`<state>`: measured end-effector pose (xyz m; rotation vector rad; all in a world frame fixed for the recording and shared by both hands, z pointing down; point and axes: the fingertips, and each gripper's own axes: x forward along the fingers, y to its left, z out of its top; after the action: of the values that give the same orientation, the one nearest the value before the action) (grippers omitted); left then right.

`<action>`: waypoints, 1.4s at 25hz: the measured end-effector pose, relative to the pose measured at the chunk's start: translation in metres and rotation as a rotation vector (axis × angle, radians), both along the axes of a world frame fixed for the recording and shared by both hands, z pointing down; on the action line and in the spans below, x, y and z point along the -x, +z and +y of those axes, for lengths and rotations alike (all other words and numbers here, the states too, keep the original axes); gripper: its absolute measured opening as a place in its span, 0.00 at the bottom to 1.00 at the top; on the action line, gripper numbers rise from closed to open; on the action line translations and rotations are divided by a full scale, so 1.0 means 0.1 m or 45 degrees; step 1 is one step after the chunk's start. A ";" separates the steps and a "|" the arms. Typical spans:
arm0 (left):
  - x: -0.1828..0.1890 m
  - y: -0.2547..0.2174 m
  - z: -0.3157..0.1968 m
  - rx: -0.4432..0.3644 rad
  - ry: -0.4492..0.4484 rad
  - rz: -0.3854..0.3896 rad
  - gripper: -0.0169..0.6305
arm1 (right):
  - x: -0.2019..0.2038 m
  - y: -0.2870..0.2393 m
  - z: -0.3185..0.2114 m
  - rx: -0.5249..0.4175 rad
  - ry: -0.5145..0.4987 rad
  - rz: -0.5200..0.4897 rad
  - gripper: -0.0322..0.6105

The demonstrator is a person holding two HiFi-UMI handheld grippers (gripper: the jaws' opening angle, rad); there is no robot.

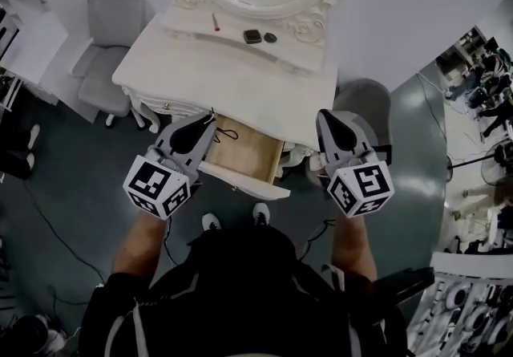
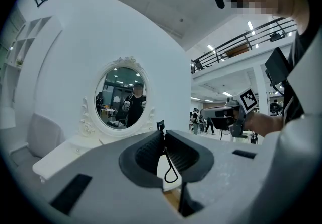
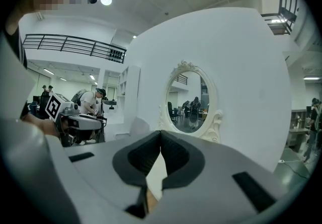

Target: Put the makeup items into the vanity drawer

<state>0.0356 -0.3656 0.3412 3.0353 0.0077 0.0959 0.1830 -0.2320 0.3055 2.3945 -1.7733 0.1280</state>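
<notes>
- Drawer (image 1: 250,153) of the white vanity (image 1: 240,83) is pulled out; the wooden bottom shows.
- Left gripper (image 1: 211,118) is over the drawer's left side, tips near its back-left corner. Jaws are almost together, pinching a thin black looped item (image 1: 227,135).
- In the left gripper view (image 2: 164,140) the looped item (image 2: 170,168) sits right between the pads. Its long axis runs up-down: short end pokes above the jaws, loop hangs below.
- From the head view the loop trails off the left gripper's tips, just inside the drawer's left edge.
- Right gripper (image 1: 324,115) is just right of the drawer, clear of it. Jaws are closed tip to tip (image 3: 160,138), nothing between them.
- Behind the drawer, on the vanity's raised shelf: red pencil (image 1: 215,22), long axis front-to-back; black square compact (image 1: 252,36); small round dark item (image 1: 270,38) beside it.
</notes>
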 end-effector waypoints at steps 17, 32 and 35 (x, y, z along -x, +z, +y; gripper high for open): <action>-0.80 0.89 -0.13 0.100 -0.075 -0.196 0.06 | -0.76 0.45 0.05 0.067 -0.005 -0.095 0.06; -1.18 2.47 -0.19 0.137 -0.059 -0.546 0.06 | -0.98 1.01 0.26 0.189 0.021 -0.175 0.06; -1.20 2.72 -0.13 0.145 -0.044 -0.612 0.06 | -1.00 1.09 0.35 0.206 0.027 -0.190 0.06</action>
<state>0.1555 -0.3783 0.6134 2.8165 -0.0746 0.7850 0.2825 -0.1975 0.4140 2.3432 -1.7246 0.4457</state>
